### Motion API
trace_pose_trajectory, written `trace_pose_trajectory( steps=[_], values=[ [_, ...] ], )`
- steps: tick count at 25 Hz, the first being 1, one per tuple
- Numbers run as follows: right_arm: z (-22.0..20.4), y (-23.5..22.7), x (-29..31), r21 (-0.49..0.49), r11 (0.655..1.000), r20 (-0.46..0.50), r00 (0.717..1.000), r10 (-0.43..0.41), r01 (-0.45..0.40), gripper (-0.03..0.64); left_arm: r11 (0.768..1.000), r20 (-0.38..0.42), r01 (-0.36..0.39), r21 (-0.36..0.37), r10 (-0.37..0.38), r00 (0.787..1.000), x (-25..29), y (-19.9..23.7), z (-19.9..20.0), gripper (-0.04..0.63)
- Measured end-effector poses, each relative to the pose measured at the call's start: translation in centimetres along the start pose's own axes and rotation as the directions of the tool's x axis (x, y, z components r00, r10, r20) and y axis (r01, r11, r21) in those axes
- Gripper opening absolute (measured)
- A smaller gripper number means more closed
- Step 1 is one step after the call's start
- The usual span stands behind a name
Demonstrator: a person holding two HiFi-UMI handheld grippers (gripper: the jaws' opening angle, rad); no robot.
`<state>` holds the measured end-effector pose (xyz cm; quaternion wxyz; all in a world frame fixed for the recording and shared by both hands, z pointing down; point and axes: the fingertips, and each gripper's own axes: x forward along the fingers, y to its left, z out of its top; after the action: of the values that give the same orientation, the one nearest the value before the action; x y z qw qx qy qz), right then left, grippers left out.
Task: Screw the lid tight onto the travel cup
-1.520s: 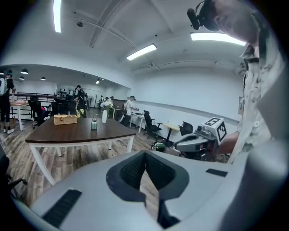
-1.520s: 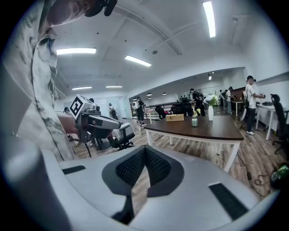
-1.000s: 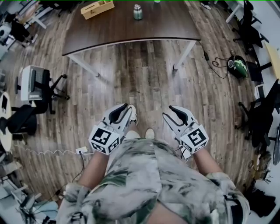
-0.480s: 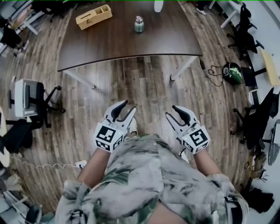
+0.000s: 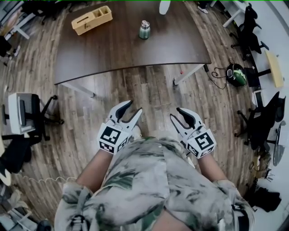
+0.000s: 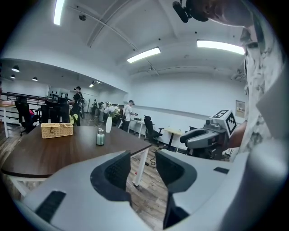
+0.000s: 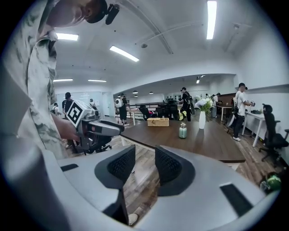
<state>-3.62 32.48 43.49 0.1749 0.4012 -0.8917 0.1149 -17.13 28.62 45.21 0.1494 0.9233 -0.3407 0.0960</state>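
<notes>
The travel cup [image 5: 144, 30], green with a silver lid on top, stands upright on the far side of the dark brown table [image 5: 117, 52]. It also shows small in the left gripper view [image 6: 100, 136] and in the right gripper view [image 7: 182, 131]. Both grippers hang over the wood floor, well short of the table. My left gripper [image 5: 132, 108] [image 6: 143, 158] is open; its jaws have just been opening, and nothing is between them. My right gripper [image 5: 175, 113] [image 7: 144, 155] is open too; its jaws have just closed a little on nothing.
A tan basket [image 5: 92, 18] sits at the table's far left and a white vase [image 5: 165, 6] at its back edge. White table legs [image 5: 187, 74] stand ahead. Office chairs [image 5: 27, 113] flank the floor on the left, more chairs [image 5: 264, 122] on the right. People stand far behind.
The person has walked toward the table, carrying both grippers forward; the table now sits lower and nearer in the head view. The left jaws stand wider apart than before.
</notes>
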Motion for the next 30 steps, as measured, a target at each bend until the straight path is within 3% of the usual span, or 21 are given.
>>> trace_pose_trajectory(
  steps=[11,19,30],
  values=[
    [1.5,-6.4,3.7,0.009,1.000,-0.004,1.000,0.020,-0.020,0.150,1.000,0.005,-0.028,-0.002,0.028,1.000,6.2,4.2,2.1,0.168],
    [3.8,-16.4,6.7,-0.026,0.992,0.012,0.992,0.122,-0.121,0.150,0.989,-0.007,-0.145,-0.018,0.145,0.989,14.4,6.7,5.1,0.169],
    [5.2,-29.9,8.7,-0.052,0.969,0.012,0.970,0.243,-0.242,0.173,0.948,-0.020,-0.314,-0.057,0.313,0.950,26.4,10.1,8.2,0.198]
  ],
)
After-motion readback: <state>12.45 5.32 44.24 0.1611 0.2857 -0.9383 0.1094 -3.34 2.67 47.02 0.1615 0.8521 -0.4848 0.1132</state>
